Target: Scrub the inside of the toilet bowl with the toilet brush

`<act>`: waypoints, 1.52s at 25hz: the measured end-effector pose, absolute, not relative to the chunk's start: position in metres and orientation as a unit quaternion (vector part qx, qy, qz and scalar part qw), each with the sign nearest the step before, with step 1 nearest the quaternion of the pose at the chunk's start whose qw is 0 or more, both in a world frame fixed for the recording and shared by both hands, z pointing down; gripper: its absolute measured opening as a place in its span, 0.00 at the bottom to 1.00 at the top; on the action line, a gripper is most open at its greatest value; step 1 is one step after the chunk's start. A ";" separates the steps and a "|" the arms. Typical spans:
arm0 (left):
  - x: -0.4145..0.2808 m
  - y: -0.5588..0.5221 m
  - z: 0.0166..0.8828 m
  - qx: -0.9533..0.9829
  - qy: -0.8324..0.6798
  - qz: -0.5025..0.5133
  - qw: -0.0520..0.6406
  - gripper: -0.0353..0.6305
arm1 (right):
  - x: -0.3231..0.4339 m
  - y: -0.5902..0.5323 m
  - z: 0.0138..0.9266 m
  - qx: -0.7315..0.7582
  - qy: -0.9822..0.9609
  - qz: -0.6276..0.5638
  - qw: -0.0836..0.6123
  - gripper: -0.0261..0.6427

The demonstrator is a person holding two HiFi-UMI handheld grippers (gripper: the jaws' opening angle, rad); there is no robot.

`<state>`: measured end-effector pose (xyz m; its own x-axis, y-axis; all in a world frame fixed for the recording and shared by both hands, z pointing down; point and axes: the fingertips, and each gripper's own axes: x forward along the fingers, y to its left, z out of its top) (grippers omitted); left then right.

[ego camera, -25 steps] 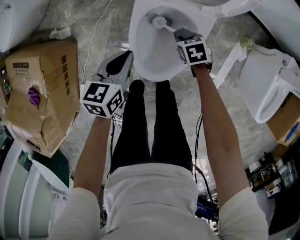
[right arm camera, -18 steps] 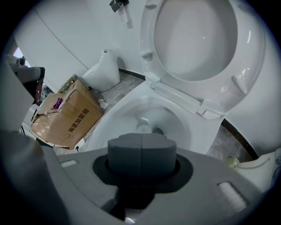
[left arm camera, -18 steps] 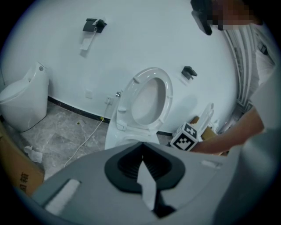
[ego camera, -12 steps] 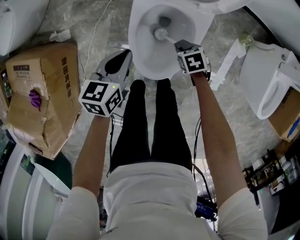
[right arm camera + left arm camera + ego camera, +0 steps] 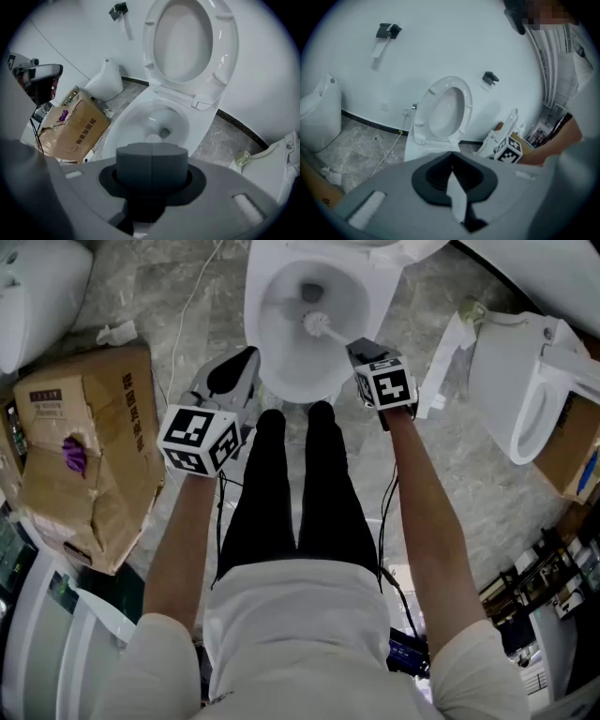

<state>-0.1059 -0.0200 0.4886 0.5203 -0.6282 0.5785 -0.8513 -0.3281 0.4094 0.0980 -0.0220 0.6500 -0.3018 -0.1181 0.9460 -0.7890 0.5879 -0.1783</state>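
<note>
The white toilet bowl (image 5: 272,352) stands open at the top of the head view, its seat and lid (image 5: 187,42) raised. The toilet brush (image 5: 315,323) has its white head inside the bowl, just on the near side of the drain, and its handle slants back to my right gripper (image 5: 361,351), which is shut on it over the bowl's near right rim. In the right gripper view the brush head (image 5: 152,138) peeks above the closed jaws of my right gripper (image 5: 152,161). My left gripper (image 5: 230,376) hangs left of the bowl, shut and holding nothing.
A battered cardboard box (image 5: 80,446) sits on the floor at left. A second toilet (image 5: 520,390) stands at right, another white fixture (image 5: 37,287) at top left. A thin cable (image 5: 197,296) runs over the grey floor. The person's legs (image 5: 295,484) stand right before the bowl.
The brush head has drawn back from the drain at the far part of the bowl toward the near side, with my right gripper pulling in. My left gripper has hardly moved.
</note>
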 end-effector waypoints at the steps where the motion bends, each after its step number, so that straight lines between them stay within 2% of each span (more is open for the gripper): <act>1: -0.103 -0.020 0.484 0.802 -0.459 0.160 0.347 0.04 | 0.101 -0.019 0.642 0.311 -0.736 0.333 0.501 0.26; 8: -0.090 -0.019 0.440 0.820 -0.438 0.161 0.331 0.04 | 0.121 0.002 0.569 0.338 -0.748 0.330 0.467 0.26; 26: -0.053 0.009 0.298 0.872 -0.385 0.137 0.270 0.04 | 0.159 0.042 0.344 0.379 -0.807 0.312 0.328 0.26; 38: -0.024 0.016 0.238 0.894 -0.361 0.134 0.228 0.04 | 0.177 0.059 0.260 0.415 -0.820 0.294 0.260 0.26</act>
<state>-0.0236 0.0157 0.2379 0.7030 -0.5846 0.4049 -0.7072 -0.6349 0.3112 0.1771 0.0588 0.2602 -0.5196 -0.5288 0.6711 -0.8348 0.4816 -0.2669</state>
